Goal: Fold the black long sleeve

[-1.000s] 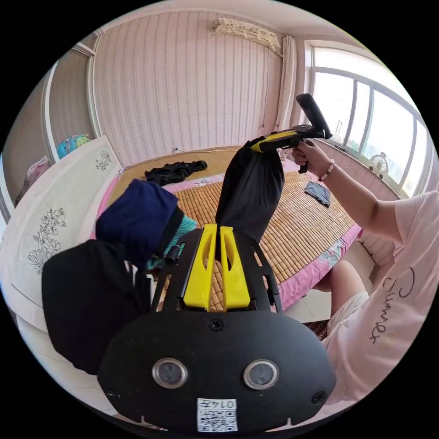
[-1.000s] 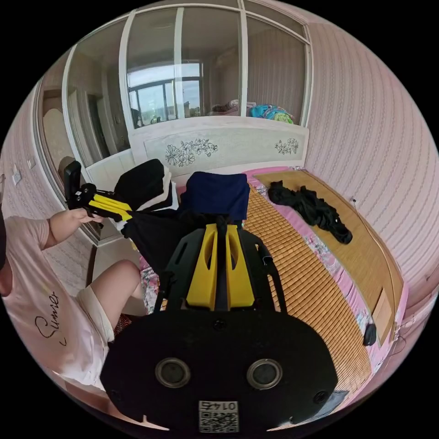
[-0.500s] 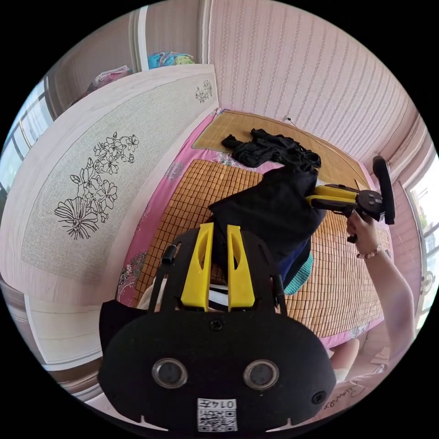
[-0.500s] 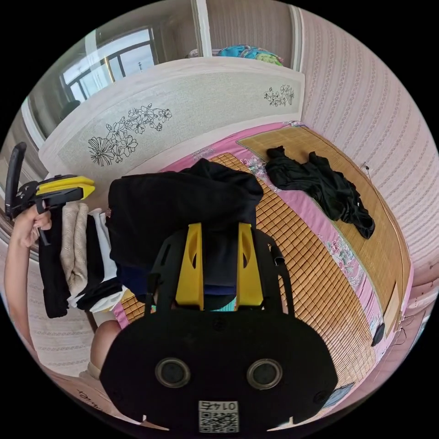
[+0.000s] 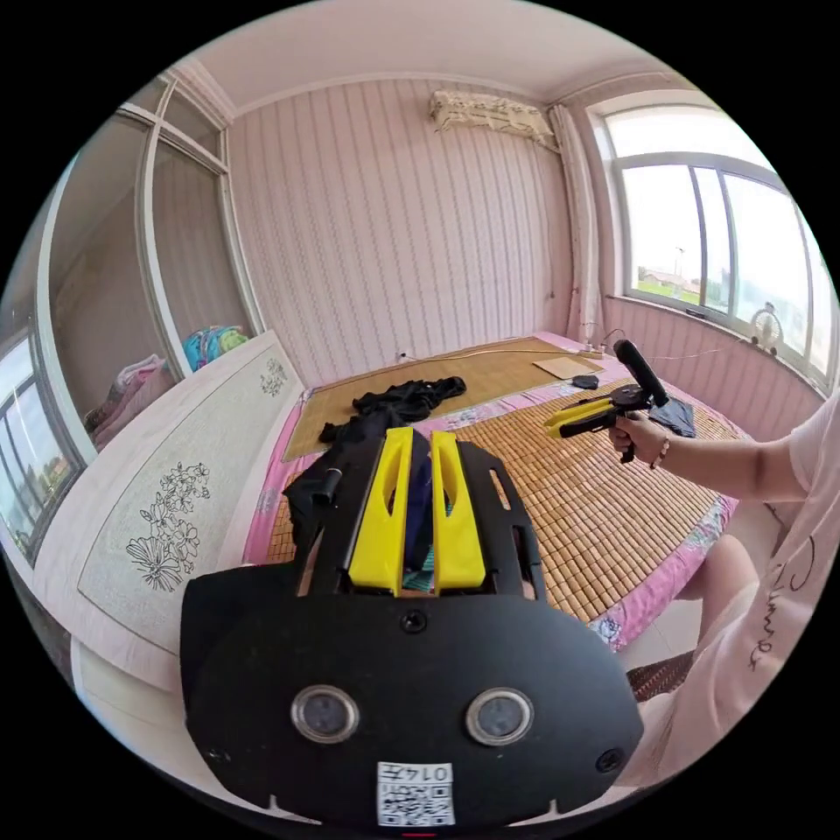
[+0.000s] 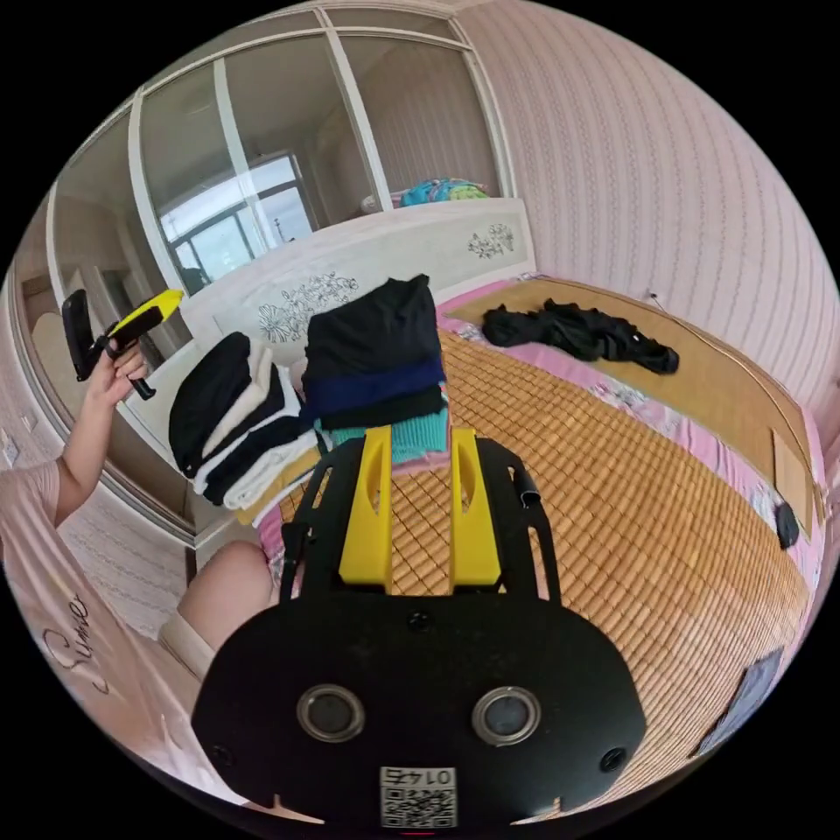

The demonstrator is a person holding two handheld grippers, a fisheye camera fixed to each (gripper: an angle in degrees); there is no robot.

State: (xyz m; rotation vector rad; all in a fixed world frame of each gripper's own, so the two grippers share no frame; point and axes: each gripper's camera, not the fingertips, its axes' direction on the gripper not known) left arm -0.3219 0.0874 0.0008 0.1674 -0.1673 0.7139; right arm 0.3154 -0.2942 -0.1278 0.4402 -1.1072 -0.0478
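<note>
Taking the left gripper view first: the left gripper (image 5: 418, 477) is pointed along the bed (image 5: 665, 573), its jaws a narrow slit apart and holding nothing; dark and teal cloth shows through the slit but lies beyond it; a black edge of the pile (image 5: 304, 500) shows just beside the gripper body; the right gripper (image 5: 577, 420) is held over the woven mat (image 5: 560, 490), well apart from the pile, carrying nothing; a crumpled black garment (image 5: 402, 401) lies at the far end of the bed.

Right gripper view: the right gripper (image 6: 422, 455) has its jaws moderately wide, with bare mat between them; the black long sleeve (image 6: 376, 328) lies folded on top of the pile (image 6: 385, 411), over navy, black and teal layers, near the headboard (image 6: 420, 241); one upper corner stands slightly proud; a second stack (image 6: 236, 420) sits just beside it at the bed's edge; the left gripper is raised clear, beside the person's hand (image 6: 109, 372).

Judgement: the fold appears done and the garment placed; what remains is to check the finish. To do it well, press the raised corner down with nearly closed jaws, working from above; square the edges to the layer beneath; avoid sideways pushes, since the pile is tall and could lean.
</note>
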